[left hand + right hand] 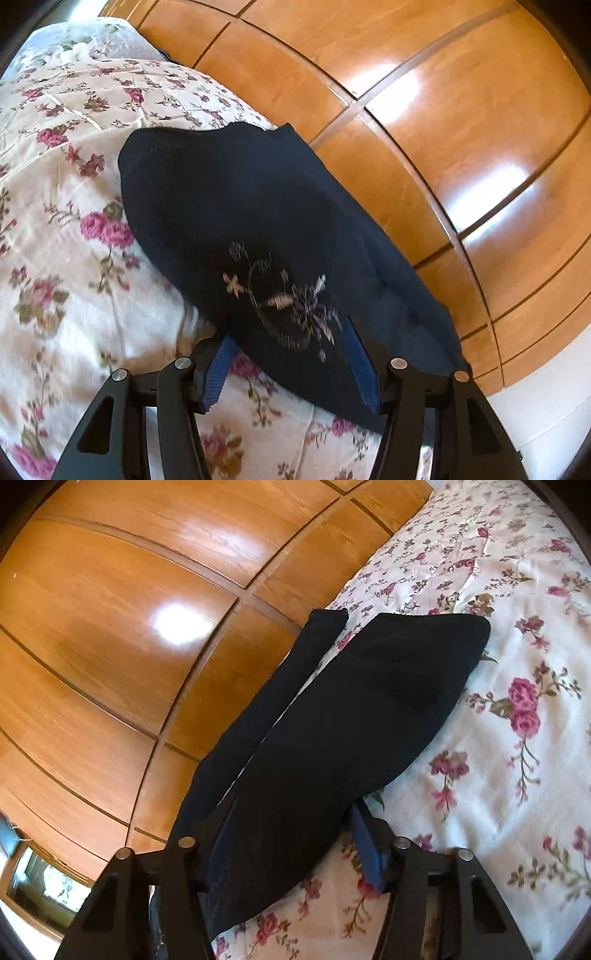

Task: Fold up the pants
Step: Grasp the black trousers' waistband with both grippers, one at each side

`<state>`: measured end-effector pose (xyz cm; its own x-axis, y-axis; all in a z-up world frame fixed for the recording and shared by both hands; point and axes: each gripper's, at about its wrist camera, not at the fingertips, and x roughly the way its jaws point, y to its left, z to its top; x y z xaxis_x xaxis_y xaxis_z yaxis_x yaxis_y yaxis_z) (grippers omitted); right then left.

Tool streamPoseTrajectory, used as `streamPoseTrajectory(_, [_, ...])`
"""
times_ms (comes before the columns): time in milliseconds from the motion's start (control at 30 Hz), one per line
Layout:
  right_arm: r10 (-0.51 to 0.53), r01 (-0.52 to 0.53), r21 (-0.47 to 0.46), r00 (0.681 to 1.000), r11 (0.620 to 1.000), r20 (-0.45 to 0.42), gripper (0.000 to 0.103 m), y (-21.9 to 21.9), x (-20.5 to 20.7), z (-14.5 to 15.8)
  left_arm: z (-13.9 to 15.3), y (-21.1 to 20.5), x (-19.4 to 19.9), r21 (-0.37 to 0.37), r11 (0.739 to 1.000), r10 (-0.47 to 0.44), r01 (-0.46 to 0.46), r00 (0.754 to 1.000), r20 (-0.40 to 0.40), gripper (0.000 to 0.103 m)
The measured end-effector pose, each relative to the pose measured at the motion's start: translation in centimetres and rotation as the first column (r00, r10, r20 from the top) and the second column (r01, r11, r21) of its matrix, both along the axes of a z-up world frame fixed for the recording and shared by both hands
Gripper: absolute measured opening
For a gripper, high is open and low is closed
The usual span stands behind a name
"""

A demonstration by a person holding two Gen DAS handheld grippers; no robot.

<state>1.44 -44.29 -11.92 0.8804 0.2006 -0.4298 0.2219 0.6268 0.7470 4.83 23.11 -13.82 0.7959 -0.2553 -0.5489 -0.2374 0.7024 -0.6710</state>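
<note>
Dark navy knit pants with pale floral embroidery [280,236] draped along edge of floral quilted bedspread [66,229], beside glossy wooden wardrobe panels [424,96]; left gripper [291,373] and right gripper [291,845] jaws apart, cloth between both, presumably for fold; clamping unclear.

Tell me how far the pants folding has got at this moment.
Done: the dark navy embroidered pants look doubled over on the floral quilted bedspread. In hand: fabric lies between both the left tongs and the right tongs; the grip is unclear. Left: one leg hangs off the edge, so squaring up remains.
</note>
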Motion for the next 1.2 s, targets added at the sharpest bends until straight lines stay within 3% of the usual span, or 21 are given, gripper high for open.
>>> streamPoseTrajectory(67, [0.002,-0.002,-0.006,1.0,1.0,0.001,0.049,-0.1,0.0,-0.2,-0.2,0.7,0.4,-0.019,1.0,0.02,-0.02,1.0,0.005,0.059])
streamPoseTrajectory(267, [-0.006,0.008,0.039,0.998,0.999,-0.055,0.02,-1.4,0.6,-0.8,-0.6,0.7,1.7,0.004,0.998,0.061,-0.061,0.998,0.003,0.058])
streamPoseTrajectory(400, [0.018,-0.013,0.112,0.999,0.994,-0.044,0.017,-2.2,0.9,-1.1,-0.4,0.0,2.5,0.065,0.996,0.06,-0.058,0.998,-0.026,0.062])
streamPoseTrajectory(533, [0.022,-0.019,0.059,0.999,0.998,-0.05,0.012,-1.8,1.2,-0.8,-0.3,-0.3,3.0,0.072,0.996,0.054,-0.052,0.998,-0.03,0.064])
streamPoseTrajectory(567, [0.018,-0.016,0.037,0.998,0.999,-0.053,0.011,-1.6,1.2,-0.7,-0.4,-0.2,2.9,0.068,0.996,0.059,-0.057,0.998,-0.03,0.059])
streamPoseTrajectory(667, [0.002,-0.003,-0.023,0.998,1.0,-0.061,0.009,-1.0,1.3,-0.3,-1.1,0.5,2.6,0.055,0.993,0.104,-0.1,0.993,-0.064,0.019])
streamPoseTrajectory(767, [-0.003,0.002,-0.031,0.999,1.0,-0.052,0.008,-1.0,1.1,-0.2,-1.8,1.6,2.2,-0.028,0.995,0.092,-0.093,0.995,-0.05,0.011])
streamPoseTrajectory(1200, [-0.054,0.053,-0.132,0.999,0.99,-0.007,0.008,-0.7,-2.2,2.9,2.6,1.6,-1.8,0.013,1.0,0.0,-0.001,0.997,0.076,0.006])
